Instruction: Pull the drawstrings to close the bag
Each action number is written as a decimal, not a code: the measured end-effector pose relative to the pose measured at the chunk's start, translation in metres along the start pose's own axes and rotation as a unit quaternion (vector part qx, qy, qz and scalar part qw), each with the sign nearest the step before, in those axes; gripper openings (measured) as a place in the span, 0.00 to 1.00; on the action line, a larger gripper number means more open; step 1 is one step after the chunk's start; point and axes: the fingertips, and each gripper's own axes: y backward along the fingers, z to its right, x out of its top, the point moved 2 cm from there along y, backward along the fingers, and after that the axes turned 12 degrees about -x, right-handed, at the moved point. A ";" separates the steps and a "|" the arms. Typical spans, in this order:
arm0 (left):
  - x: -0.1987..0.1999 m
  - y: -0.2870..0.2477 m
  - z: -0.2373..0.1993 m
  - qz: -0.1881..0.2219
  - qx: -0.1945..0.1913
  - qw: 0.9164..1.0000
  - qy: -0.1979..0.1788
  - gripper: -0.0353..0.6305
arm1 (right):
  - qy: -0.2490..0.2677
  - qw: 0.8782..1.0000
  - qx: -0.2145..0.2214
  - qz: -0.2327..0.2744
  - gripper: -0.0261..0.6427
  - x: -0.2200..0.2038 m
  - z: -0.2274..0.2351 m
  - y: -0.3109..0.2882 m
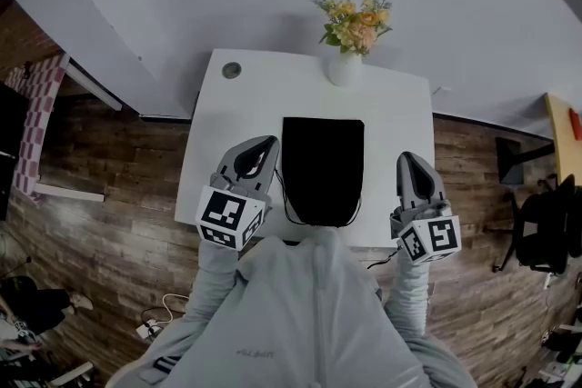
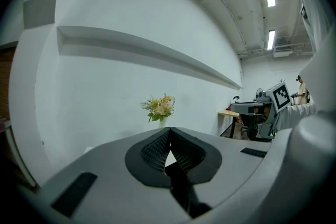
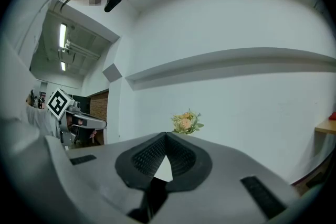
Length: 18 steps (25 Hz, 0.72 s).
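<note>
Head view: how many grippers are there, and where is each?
2. The left gripper is beside the left edge of the black bag; the right gripper is to the bag's right, near the table's right edge. None seems hidden.

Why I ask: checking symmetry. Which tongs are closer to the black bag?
The left tongs: they sit beside the black bag's left edge; the right tongs leave bare table between.

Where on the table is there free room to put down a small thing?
Free: the table's far left, between the hole and the bag, and the right strip beyond the right gripper. Crowded: the near edge, with the left gripper and the cords beside the bag; the vase fills the far middle.
</note>
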 end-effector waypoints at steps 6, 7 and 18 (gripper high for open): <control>-0.004 -0.002 -0.004 -0.006 0.003 1.000 0.002 0.09 | 0.004 1.000 -0.008 -0.012 0.07 -0.005 0.005 -0.001; -0.004 -0.002 -0.005 -0.007 0.003 1.000 0.003 0.09 | 0.005 1.000 -0.008 -0.012 0.07 -0.006 0.005 -0.001; -0.006 -0.006 -0.009 -0.009 0.003 1.000 0.007 0.09 | 0.001 1.000 -0.007 -0.010 0.07 -0.005 0.002 -0.007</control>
